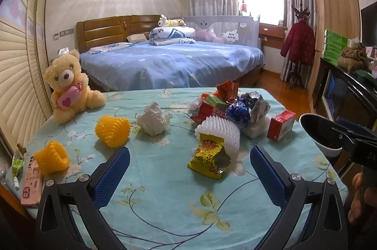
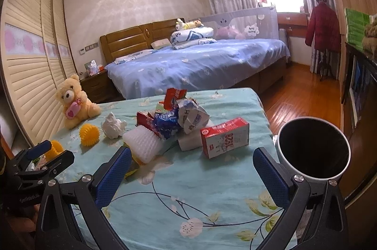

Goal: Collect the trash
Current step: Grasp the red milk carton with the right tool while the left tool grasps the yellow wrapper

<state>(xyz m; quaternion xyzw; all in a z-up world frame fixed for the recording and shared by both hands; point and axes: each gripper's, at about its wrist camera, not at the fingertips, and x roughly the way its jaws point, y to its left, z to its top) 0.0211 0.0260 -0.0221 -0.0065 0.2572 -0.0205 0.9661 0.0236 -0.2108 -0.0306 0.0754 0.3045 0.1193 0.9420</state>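
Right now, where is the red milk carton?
In the right wrist view the red milk carton lies on the table's right side, beside the wrapper pile, near the dark bin.

The bin [image 1: 329,139] is half cut off behind the right gripper [image 1: 353,144] in the left wrist view. The yellow wrapper [image 2: 132,170] hides behind a blue finger [image 2: 113,174] in the right view. The white foam net [image 1: 221,132] covers the pile's base. Print on the pink phone [image 1: 30,181] is too small to read.
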